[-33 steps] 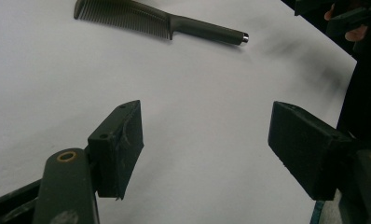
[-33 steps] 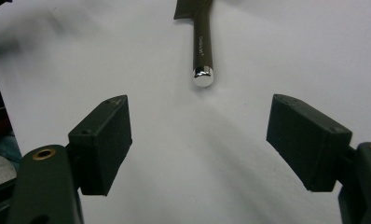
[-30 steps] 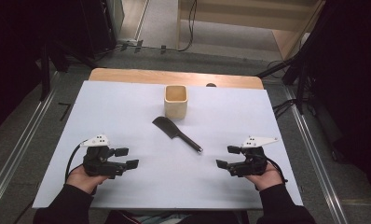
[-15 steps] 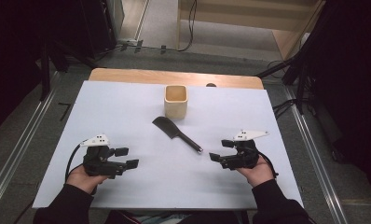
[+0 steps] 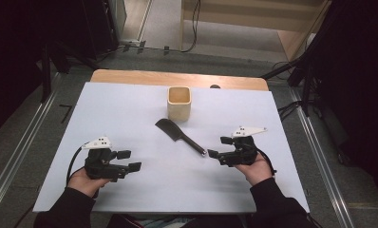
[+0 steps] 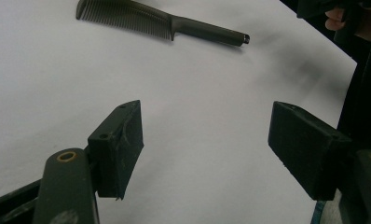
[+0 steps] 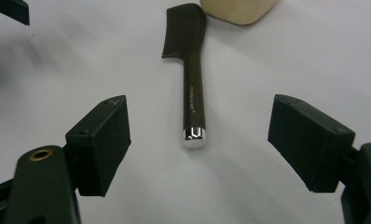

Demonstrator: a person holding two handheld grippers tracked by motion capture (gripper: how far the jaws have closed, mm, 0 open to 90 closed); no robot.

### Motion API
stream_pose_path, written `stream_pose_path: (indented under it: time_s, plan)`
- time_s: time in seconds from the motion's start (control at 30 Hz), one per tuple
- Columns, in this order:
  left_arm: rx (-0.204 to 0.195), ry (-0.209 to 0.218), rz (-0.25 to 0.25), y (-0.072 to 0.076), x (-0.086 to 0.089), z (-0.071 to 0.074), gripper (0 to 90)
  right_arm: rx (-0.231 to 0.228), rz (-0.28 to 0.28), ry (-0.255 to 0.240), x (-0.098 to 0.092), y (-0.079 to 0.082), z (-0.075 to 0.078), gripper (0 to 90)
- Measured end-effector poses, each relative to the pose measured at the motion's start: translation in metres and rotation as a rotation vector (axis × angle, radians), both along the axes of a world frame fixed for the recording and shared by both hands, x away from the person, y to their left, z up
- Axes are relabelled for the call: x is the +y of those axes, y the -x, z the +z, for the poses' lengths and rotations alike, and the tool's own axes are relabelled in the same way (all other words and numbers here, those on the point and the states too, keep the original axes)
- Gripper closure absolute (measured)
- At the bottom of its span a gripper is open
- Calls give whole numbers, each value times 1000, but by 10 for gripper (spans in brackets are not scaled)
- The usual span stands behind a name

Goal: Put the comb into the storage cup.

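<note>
From the high view, we are seeing the comb [image 5: 180,135] lying flat on the white table [image 5: 130,109], its toothed head just in front of the wooden cup [image 5: 179,103]. The right gripper [image 5: 214,154] is sitting just off the comb's handle tip, jaws spread and empty; the left gripper [image 5: 128,161] is resting well apart from the comb, also wide open.

In the left gripper view, we are looking past spread, empty jaws toward the comb [image 6: 160,22] farther off.

In the right gripper view, the comb [image 7: 190,74] is pointing its metal-capped handle between the open jaws, untouched, with the cup [image 7: 237,10] beyond its head.

One dark comb [image 5: 180,135] lies just before one wooden, seemingly empty cup [image 5: 179,103]; two grippers.
</note>
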State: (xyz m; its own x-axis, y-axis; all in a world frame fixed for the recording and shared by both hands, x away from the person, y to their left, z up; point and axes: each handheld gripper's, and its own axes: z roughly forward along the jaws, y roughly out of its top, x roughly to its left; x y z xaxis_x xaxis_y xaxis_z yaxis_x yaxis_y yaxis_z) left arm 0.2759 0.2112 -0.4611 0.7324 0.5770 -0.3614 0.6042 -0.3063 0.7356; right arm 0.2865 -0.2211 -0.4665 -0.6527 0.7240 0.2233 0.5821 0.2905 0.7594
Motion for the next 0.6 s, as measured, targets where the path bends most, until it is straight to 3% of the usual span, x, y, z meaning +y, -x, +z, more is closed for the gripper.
stream_pose_path:
  time_s: [0.6]
  plan:
    - [3,5,1,0,1,0,271,4,-10,6,22,-27,-2,194]
